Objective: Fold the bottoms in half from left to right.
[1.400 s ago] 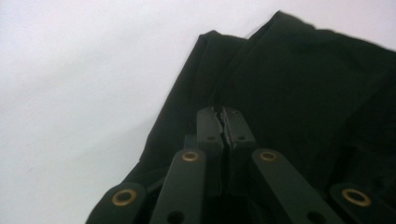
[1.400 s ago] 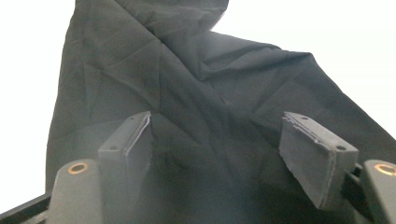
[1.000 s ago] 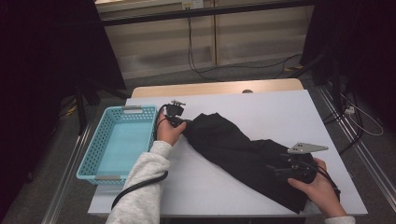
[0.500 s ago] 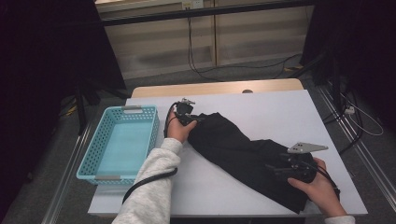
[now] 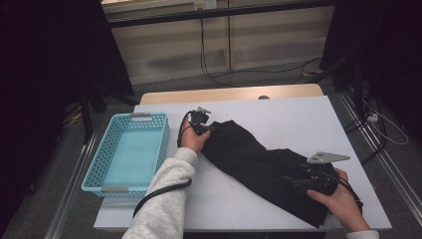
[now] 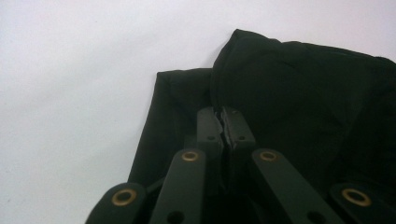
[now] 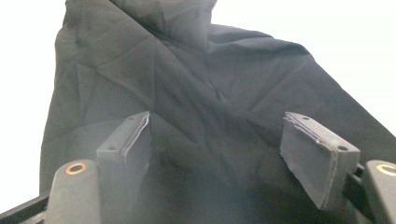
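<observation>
A black cloth lies slantwise across the white table, from the middle to the near right edge. My left gripper sits at its far left corner. In the left gripper view the jaws have just been closing and now stand pressed together, with a fold of the black cloth pinched between the pads. My right gripper rests over the cloth's near right end. Its jaws stand wide apart, the black cloth spread under them and nothing gripped.
A light blue plastic basket stands at the table's left side with nothing inside. Bare white tabletop lies beyond and to the right of the cloth. A cable trails along the left sleeve.
My left hand has moved right onto the cloth's far corner and settled there. The right hand has kept still.
</observation>
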Motion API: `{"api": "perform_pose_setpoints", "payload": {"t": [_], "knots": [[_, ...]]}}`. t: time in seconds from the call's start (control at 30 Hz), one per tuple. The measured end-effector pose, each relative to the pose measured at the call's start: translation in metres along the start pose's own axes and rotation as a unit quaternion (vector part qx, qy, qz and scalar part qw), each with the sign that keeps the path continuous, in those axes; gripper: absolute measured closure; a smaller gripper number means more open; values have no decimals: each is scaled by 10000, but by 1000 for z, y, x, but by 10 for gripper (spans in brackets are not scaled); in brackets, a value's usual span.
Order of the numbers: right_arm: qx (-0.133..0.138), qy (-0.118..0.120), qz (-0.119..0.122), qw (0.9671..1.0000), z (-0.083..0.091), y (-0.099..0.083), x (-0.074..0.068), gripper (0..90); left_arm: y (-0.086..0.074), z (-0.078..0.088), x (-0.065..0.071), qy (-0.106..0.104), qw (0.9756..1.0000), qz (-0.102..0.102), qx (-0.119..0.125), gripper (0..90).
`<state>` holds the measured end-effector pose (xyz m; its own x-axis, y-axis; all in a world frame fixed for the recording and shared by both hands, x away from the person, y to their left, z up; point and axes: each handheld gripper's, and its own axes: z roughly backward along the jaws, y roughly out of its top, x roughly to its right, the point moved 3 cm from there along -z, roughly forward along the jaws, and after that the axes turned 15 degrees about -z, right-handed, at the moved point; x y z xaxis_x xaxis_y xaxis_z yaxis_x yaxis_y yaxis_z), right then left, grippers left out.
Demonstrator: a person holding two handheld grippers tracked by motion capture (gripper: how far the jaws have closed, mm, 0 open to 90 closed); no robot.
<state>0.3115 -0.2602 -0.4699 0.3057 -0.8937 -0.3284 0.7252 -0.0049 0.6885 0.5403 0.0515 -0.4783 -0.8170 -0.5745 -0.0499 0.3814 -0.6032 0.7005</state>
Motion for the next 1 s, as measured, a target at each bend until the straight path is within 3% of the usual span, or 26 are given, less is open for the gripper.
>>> {"api": "perform_pose_setpoints", "payload": {"t": [0.1,0.3,0.47,0.67,0.77,1.0], "knots": [[-3,18,-2,10000,0,0,-1,251,1,4,-1,-67,10000,38,26,879],[-46,26,19,10000,-2,-2,-1,236,7,25,-3,-114,9994,121,300,878],[-61,22,18,10000,-3,-3,-2,235,5,41,-6,-30,9988,215,445,878],[-105,20,24,9999,-3,-4,-3,232,-12,52,-14,129,9981,495,332,878],[-131,17,43,9999,-4,-5,-3,231,-22,53,-15,169,9980,583,157,877],[-178,12,64,9998,-5,-6,-4,232,-30,50,-19,243,9977,622,63,875]]}}
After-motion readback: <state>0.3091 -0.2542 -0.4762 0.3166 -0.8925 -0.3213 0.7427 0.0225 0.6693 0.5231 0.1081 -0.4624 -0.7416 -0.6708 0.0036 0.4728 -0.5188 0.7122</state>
